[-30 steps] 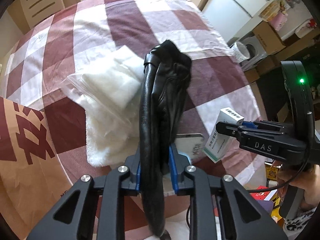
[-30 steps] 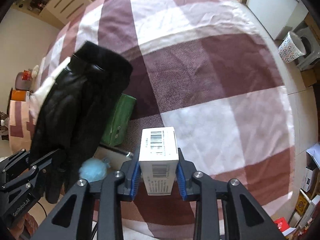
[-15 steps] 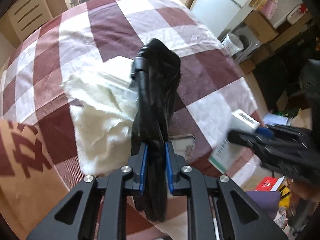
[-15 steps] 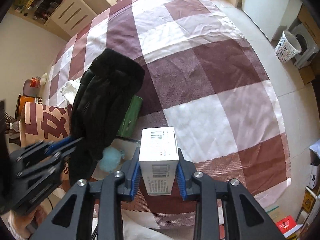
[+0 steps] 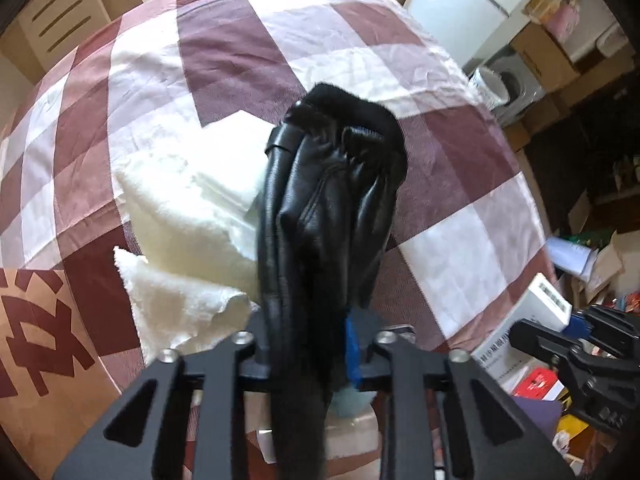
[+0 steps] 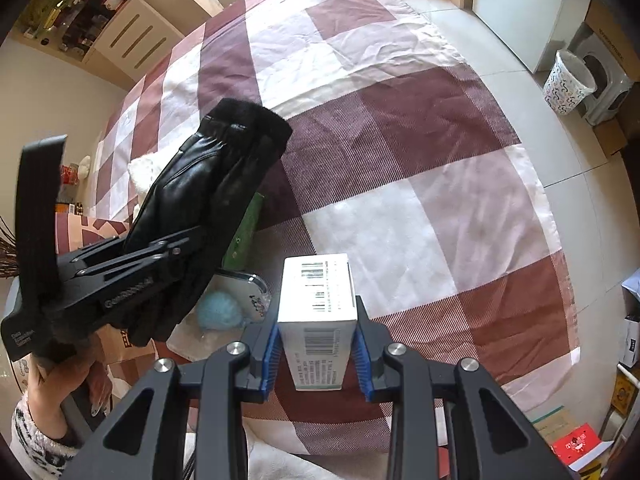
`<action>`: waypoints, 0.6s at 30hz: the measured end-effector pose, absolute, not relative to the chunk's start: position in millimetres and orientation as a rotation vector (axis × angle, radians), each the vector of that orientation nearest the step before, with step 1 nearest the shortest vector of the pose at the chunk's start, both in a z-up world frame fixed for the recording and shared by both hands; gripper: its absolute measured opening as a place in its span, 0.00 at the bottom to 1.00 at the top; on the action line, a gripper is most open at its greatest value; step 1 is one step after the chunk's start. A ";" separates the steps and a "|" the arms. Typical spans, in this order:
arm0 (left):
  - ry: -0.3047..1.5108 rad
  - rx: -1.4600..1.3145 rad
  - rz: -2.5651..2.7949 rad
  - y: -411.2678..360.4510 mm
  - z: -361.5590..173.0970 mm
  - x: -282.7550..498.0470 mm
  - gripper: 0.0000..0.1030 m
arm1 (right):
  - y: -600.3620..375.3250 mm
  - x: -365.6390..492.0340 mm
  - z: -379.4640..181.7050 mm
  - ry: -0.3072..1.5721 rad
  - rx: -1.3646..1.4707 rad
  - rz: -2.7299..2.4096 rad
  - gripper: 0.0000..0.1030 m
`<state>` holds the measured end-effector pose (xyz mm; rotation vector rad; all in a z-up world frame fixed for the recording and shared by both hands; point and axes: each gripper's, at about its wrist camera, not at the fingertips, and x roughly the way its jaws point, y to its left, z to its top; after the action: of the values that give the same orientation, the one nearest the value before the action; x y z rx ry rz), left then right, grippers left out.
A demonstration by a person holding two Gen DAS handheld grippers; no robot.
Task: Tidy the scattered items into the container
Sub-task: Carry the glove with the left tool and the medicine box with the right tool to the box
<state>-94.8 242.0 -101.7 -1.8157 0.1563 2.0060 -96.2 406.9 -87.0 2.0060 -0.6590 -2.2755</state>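
Observation:
A black leather glove with a furry cuff hangs pinched in my left gripper, which is shut on it above the checked tablecloth. The right wrist view has the same glove and left gripper at the left. My right gripper is shut on a white box with barcodes, held upright over the table's near edge. In the left wrist view that box and the right gripper sit at the lower right. A brown carton with a dark red pattern stands at the left.
A white fluffy cloth lies under the glove. A green pouch, a pale blue pompom and a silver-edged flat item lie near the table's front. A hand holds the left tool. Boxes and a patterned bin stand on the floor.
My left gripper has carried the glove lower and nearer the white cloth. The right gripper has risen with the box, and the left tool now looms larger in the right wrist view.

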 end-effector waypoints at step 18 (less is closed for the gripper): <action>0.024 -1.674 2.091 194.3 -6.5 -63.9 0.16 | 383.5 -106.3 -48.2 -0.551 1.897 -2.304 0.30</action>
<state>-63.9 194.3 -6.5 -1.6735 0.0238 2.0906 -106.3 383.5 -48.2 1.8967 -0.5506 -2.3035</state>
